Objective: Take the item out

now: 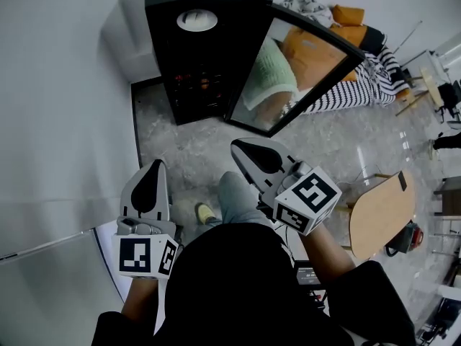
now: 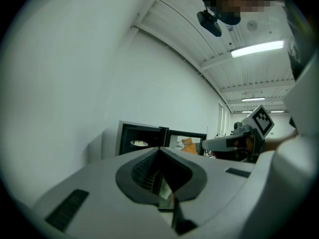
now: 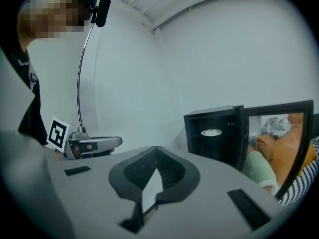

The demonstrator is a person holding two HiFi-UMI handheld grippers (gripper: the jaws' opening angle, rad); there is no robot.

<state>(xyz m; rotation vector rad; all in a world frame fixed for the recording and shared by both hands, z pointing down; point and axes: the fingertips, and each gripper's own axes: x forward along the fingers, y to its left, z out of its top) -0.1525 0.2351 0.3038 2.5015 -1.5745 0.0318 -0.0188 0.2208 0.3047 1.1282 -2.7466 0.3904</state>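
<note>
A small black cabinet (image 1: 202,56) stands on the floor ahead with its glass door (image 1: 295,71) swung open to the right. On a shelf inside lies a white round item (image 1: 197,20), which also shows in the left gripper view (image 2: 139,143) and in the right gripper view (image 3: 212,132). My left gripper (image 1: 154,166) is held short of the cabinet, low on the left, shut and holding nothing. My right gripper (image 1: 241,148) is closer to the door's lower edge, also shut and holding nothing. Both point toward the cabinet.
A white wall (image 1: 57,121) runs along the left. Behind the door lie orange cushions and striped fabric (image 1: 360,85). A wooden tabletop (image 1: 382,211) stands at the right. My own shoe (image 1: 206,213) is on the speckled floor between the grippers.
</note>
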